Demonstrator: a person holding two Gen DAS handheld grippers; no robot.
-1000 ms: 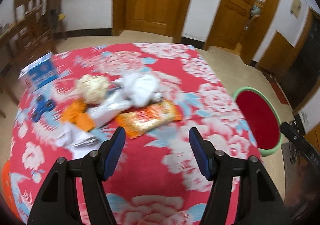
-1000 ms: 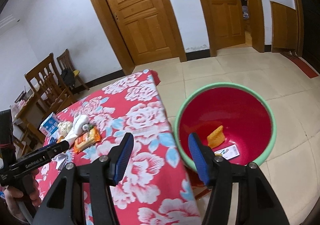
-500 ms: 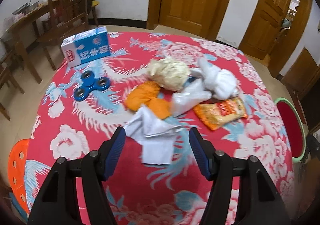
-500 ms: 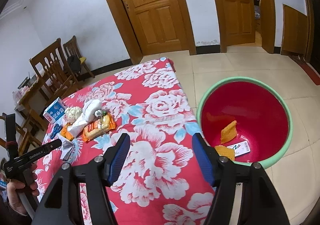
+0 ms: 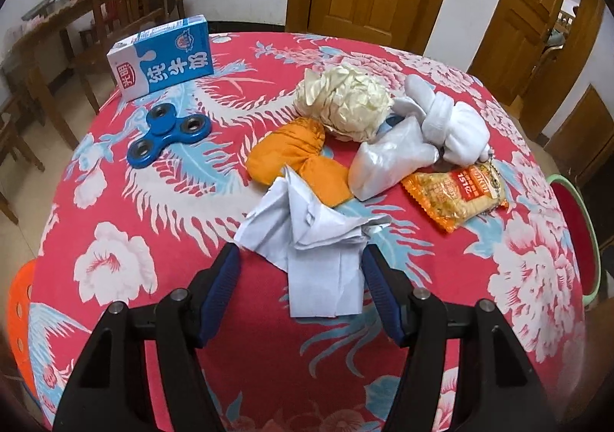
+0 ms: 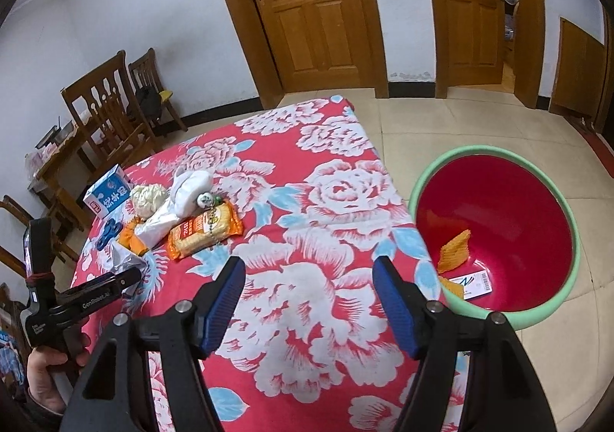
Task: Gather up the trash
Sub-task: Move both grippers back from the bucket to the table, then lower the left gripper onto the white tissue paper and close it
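Since the earlier frames the left gripper (image 5: pixel 301 272) has been closing in on the trash pile, and the crumpled white paper (image 5: pixel 311 236) is now lying right between its blue pads, jaws spread wide and not touching it. The paper is resting on the red floral surface (image 5: pixel 153 201), overlapping the orange wrapper (image 5: pixel 291 155) behind it. Beyond are sitting a cream crumpled ball (image 5: pixel 349 101), a clear plastic bag (image 5: pixel 387 159), a white bundle (image 5: pixel 453 124) and a snack packet (image 5: pixel 456 194). A blue spinner (image 5: pixel 169 134) and milk carton (image 5: pixel 165 59) are lying apart to the left. The right gripper (image 6: pixel 309 301) is hovering with jaws spread and empty over the surface, beside the red basin (image 6: pixel 499 217) on the floor, which is holding orange scraps and a card.
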